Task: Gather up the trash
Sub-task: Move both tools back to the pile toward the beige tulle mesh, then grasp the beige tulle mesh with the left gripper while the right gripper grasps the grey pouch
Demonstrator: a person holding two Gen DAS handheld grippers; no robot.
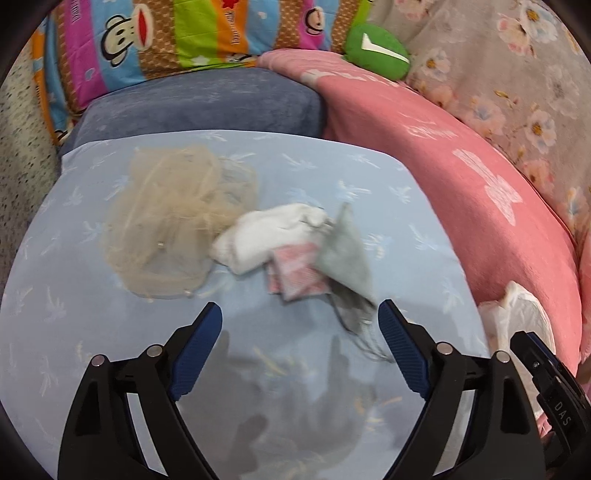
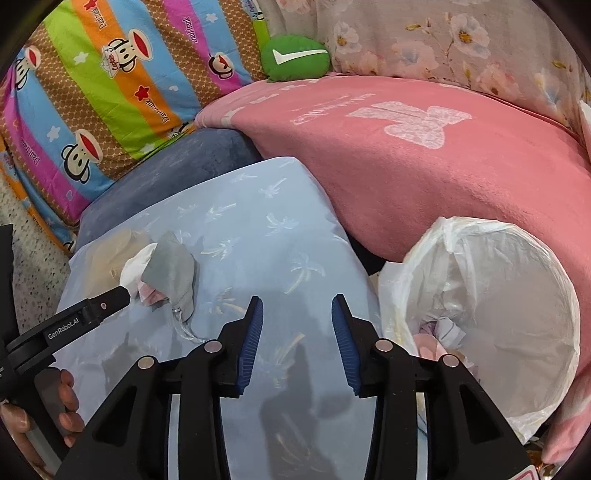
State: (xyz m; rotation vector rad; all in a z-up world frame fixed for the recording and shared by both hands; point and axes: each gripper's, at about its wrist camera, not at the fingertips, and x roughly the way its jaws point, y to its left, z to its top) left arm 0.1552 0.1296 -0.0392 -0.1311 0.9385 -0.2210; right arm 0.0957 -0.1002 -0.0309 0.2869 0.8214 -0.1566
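Observation:
On a light blue pillow (image 1: 110, 350) lies a small heap of trash: a beige mesh wad (image 1: 173, 225), a white crumpled tissue (image 1: 266, 232), a pink checked wrapper (image 1: 299, 273) and a grey pouch with strings (image 1: 347, 258). My left gripper (image 1: 299, 332) is open and empty, just short of the heap. My right gripper (image 2: 297, 325) is open and empty over the pillow (image 2: 258, 221), beside a bin lined with a white plastic bag (image 2: 491, 317) on its right. The grey pouch (image 2: 170, 266) and the left gripper's finger (image 2: 110, 299) show at left in the right wrist view.
A pink blanket (image 1: 461, 192) bounds the pillow on the right, a dark blue cushion (image 1: 207, 103) lies behind it, and a striped monkey-print pillow (image 1: 177, 33) and a green plush (image 1: 376, 51) stand at the back. The bin holds crumpled paper (image 2: 443, 328).

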